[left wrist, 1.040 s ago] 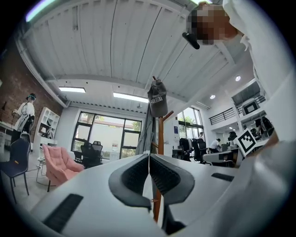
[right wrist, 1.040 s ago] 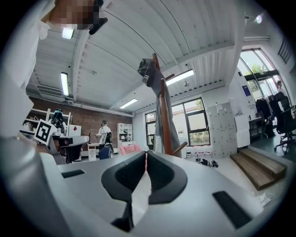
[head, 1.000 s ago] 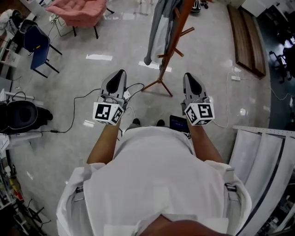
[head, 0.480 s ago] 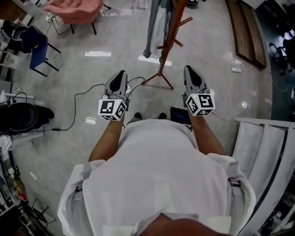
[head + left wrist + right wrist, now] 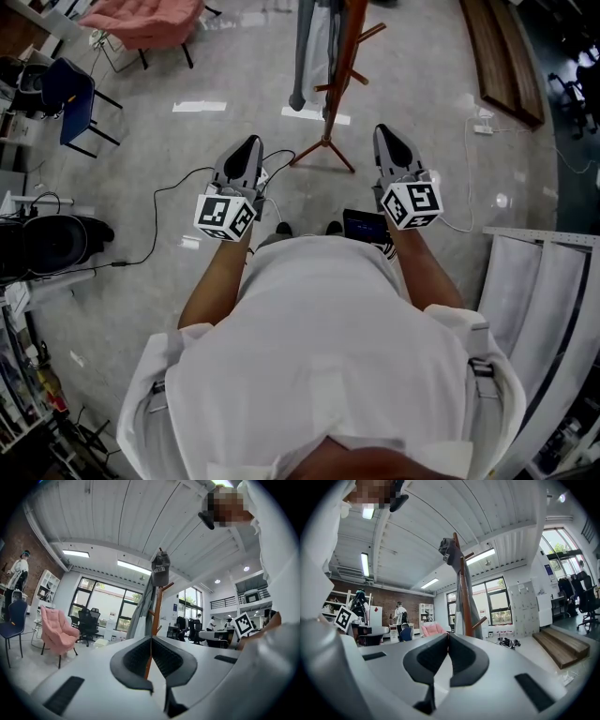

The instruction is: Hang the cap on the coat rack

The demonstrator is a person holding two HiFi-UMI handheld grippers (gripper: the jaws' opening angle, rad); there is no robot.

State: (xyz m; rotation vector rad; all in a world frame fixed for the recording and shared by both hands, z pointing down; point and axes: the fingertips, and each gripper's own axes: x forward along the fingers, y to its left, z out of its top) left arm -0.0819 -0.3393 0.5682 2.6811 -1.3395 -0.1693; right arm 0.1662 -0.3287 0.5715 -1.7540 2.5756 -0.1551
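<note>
A dark grey cap (image 5: 161, 571) hangs on the top of the wooden coat rack (image 5: 155, 613); the right gripper view shows the same cap (image 5: 450, 551) on the rack's pole (image 5: 466, 599). In the head view the rack (image 5: 339, 70) stands on the floor ahead, with a grey garment (image 5: 307, 47) hanging from it. My left gripper (image 5: 246, 150) and right gripper (image 5: 383, 139) are held up in front of the person's chest, short of the rack. Both are shut with nothing between the jaws.
A pink armchair (image 5: 145, 21) and a blue chair (image 5: 66, 89) stand at the far left. A black cable (image 5: 159, 211) runs across the floor. A low wooden platform (image 5: 502, 56) lies at the right, white panels (image 5: 534, 291) at the near right.
Both grippers have stayed side by side and shut. The view has shifted a little, so the coat rack sits slightly higher in the picture and more upright.
</note>
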